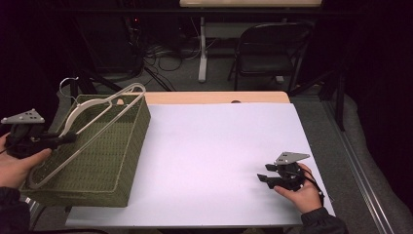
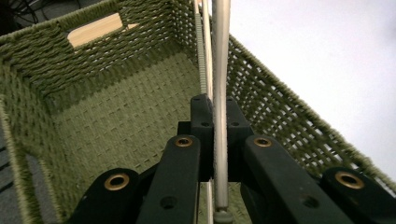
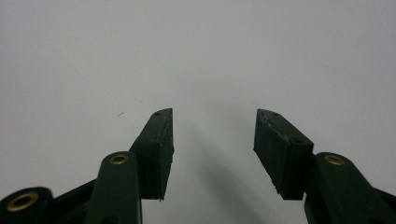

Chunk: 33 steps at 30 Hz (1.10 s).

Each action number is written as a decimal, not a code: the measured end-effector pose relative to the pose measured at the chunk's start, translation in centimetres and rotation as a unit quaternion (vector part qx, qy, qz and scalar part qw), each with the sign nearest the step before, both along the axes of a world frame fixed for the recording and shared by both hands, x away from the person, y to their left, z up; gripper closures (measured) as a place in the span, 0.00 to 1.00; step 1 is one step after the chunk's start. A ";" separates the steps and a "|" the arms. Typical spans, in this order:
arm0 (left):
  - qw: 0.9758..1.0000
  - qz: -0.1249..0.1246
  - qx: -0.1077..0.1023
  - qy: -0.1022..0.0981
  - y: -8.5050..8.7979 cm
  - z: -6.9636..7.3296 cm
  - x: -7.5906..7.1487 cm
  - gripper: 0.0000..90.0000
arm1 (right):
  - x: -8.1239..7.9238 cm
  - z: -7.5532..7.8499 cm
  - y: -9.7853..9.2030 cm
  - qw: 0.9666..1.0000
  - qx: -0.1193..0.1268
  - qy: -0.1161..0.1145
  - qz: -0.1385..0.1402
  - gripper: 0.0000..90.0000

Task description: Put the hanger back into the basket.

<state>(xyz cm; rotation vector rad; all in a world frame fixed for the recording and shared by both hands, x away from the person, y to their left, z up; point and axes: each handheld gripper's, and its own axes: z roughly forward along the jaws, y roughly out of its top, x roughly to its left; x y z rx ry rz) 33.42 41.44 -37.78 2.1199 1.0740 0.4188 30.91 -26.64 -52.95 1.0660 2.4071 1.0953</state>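
Over the one green woven rectangular basket [image 1: 104,161], at the left edge of the white-covered table [image 1: 219,156], lie pale plastic clothes hangers [image 1: 97,122]; two seem to be stacked, though the exact count is hard to make out. One bar crosses the basket's top from its near left corner to its far right corner, and a thin wire hook pokes up beyond the far left corner. Two tools are present. Left tool [image 2: 215,126], at the basket's left rim, is clamped tight on a hanger bar. Right tool [image 3: 212,135] rests well right of the basket on bare table, its jaws wide apart and holding nothing. Both forearms are cut off below.
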 end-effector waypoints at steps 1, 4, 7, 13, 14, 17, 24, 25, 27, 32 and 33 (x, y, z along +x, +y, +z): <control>1.000 0.004 0.002 -0.001 0.2 -0.1 0.1 0.97 | 0.0 0.0 0.0 1.000 0.000 0.000 0.001 0.52; 1.000 0.012 -0.003 0.002 1.0 -0.5 0.2 0.97 | 0.0 -0.1 0.0 1.000 -0.002 0.000 0.001 0.53; 1.000 0.015 -0.007 0.006 1.6 -1.0 0.2 0.97 | 0.0 -0.1 0.0 1.000 -0.002 0.000 0.001 0.52; 1.000 0.023 -0.011 0.002 2.3 -1.2 0.3 0.97 | 0.0 -0.1 0.2 1.000 -0.006 -0.004 0.004 0.52; 1.000 0.022 -0.002 -0.002 2.3 -1.1 0.3 0.97 | 0.0 -0.2 0.2 1.000 -0.007 -0.003 0.004 0.52; 1.000 0.024 0.006 0.004 2.6 -1.2 0.5 0.97 | 0.0 -0.1 0.2 1.000 -0.016 0.003 0.006 0.52; 1.000 0.021 0.014 0.009 2.9 -1.9 0.9 0.97 | 0.0 -0.2 0.2 1.000 -0.007 -0.002 0.002 0.52; 1.000 0.018 0.020 0.007 2.9 -1.9 0.9 0.97 | 0.0 -0.2 0.1 1.000 -0.008 -0.001 0.003 0.52; 1.000 0.004 0.029 0.010 2.7 -2.2 1.1 0.97 | 0.0 -0.2 0.2 1.000 -0.010 -0.001 0.003 0.53; 0.999 -0.006 0.037 0.024 2.4 -3.3 1.4 0.97 | 0.0 -0.3 0.2 1.000 -0.008 -0.002 0.002 0.52; 0.999 -0.004 0.037 0.026 2.4 -3.6 1.5 0.97 | -0.1 -0.1 0.1 1.000 -0.015 0.003 0.003 0.52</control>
